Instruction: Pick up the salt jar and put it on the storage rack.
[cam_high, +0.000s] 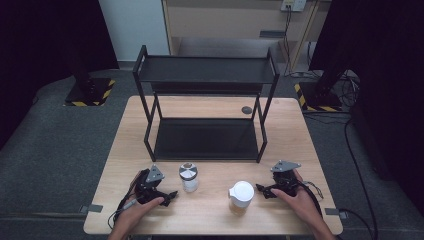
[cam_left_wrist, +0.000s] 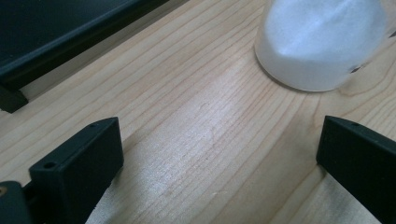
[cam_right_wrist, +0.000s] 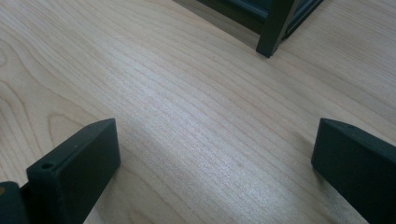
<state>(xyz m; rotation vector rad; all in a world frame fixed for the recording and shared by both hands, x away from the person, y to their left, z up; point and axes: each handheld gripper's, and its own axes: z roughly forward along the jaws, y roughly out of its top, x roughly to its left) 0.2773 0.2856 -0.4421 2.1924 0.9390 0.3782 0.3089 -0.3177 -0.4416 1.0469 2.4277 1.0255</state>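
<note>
- The left gripper (cam_high: 167, 194) rests on the table (cam_high: 210, 220), jaws spread wide and holding nothing; the jar (cam_high: 188, 177) (clear glass, metal lid, white contents) stands upright just beside it, ahead and toward the table's middle.
- In the left gripper view, the jar (cam_left_wrist: 322, 44) sits ahead and to the right of the open jaws, not between them.
- The right gripper (cam_high: 261, 190) is likewise released and empty, with the white-lidded jug (cam_high: 241, 196) just beside its jaw tips, toward the middle.
- Each hand is nearer its own container, and both containers stand upright.
- Count: two grippers, one jar, one jug, one black rack (cam_high: 205, 70) of two shelves behind them.
</note>
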